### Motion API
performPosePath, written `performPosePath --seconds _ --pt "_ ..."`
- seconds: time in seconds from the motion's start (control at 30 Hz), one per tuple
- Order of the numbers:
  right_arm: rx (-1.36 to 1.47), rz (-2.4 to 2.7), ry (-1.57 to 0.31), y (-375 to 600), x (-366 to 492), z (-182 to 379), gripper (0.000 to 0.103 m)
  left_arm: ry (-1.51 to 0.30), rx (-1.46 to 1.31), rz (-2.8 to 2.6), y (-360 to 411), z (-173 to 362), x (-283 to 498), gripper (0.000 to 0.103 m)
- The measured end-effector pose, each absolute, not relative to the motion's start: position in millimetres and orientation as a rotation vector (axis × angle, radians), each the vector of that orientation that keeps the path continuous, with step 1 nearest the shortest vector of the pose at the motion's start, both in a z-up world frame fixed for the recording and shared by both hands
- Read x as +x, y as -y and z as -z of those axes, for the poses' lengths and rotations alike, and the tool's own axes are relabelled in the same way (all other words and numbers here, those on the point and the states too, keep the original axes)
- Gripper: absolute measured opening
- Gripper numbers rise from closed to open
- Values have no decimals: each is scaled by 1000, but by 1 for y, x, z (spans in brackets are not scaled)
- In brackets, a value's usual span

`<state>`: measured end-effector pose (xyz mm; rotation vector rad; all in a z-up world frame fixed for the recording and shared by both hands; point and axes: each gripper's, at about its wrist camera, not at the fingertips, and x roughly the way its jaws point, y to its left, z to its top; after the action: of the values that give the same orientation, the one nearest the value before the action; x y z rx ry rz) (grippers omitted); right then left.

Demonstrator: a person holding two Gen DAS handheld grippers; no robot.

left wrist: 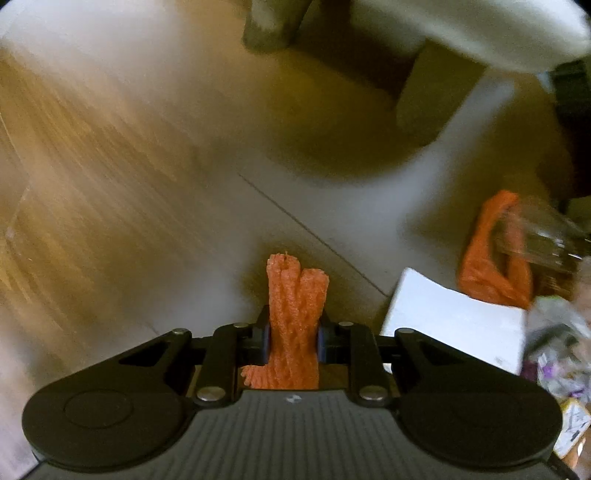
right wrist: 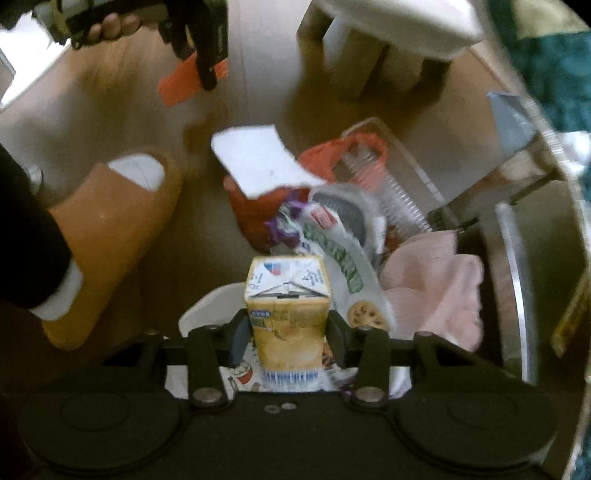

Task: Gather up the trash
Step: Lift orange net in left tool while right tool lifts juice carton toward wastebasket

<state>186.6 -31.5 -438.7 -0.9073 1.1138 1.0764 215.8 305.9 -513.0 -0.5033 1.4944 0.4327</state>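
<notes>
My left gripper is shut on a bunched strip of orange mesh netting, held above the floor. It also shows in the right wrist view at the top left, with the orange netting hanging from it. My right gripper is shut on a yellow drink carton, held over a pile of trash: a white snack bag, a white foam piece, orange netting, a clear plastic tray and pink cloth.
The pile shows at the right of the left wrist view: more orange netting, a white foam piece, clear plastic. A foot in an orange slipper stands left of the pile. A white stool and its legs stand behind.
</notes>
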Motion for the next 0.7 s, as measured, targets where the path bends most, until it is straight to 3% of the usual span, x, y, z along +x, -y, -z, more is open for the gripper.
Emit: performPosePath --seconds 0.7 --pt "-397 -704 -762 95 182 159 42 -1018 -395 -142 -234 194 211 21"
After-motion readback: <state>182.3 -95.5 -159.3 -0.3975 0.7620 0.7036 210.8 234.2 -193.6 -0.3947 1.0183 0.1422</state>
